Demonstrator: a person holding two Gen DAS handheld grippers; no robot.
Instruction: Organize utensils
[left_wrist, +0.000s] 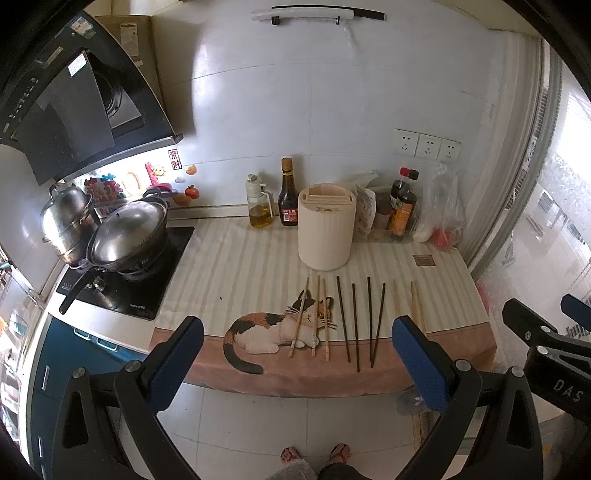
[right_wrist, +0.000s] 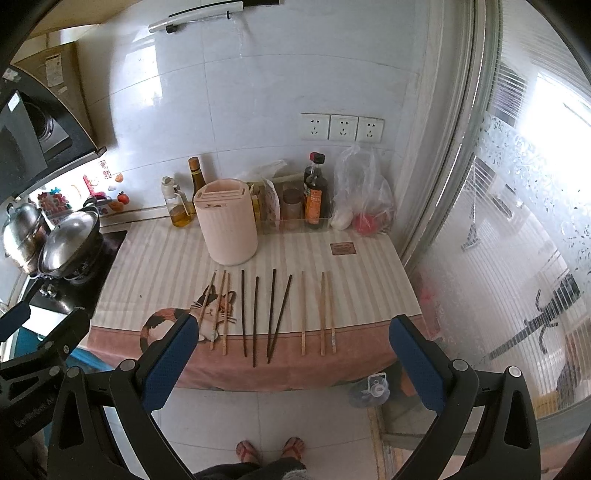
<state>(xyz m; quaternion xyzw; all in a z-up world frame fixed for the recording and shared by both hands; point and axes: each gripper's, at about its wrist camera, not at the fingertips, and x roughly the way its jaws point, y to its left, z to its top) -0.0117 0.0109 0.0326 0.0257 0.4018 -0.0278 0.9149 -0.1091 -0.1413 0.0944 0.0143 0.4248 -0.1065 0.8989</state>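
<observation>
Several chopsticks lie in a row on a striped cat-print cloth (left_wrist: 229, 258) on the counter: light wooden ones (left_wrist: 314, 317) at the left, dark ones (left_wrist: 356, 325) in the middle, and pale ones (right_wrist: 323, 314) at the right. A cream cylindrical utensil holder (left_wrist: 325, 227) with slots on top stands behind them; it also shows in the right wrist view (right_wrist: 229, 221). My left gripper (left_wrist: 295, 365) is open and empty, held back from the counter's front edge. My right gripper (right_wrist: 291, 365) is open and empty at the same distance.
Oil and sauce bottles (left_wrist: 288, 195), jars and a plastic bag (right_wrist: 365, 192) line the wall behind the holder. A stove with two lidded metal pots (left_wrist: 125, 232) is at the left. A frosted glass door (right_wrist: 517, 221) is at the right. A water bottle (right_wrist: 369, 391) stands on the floor.
</observation>
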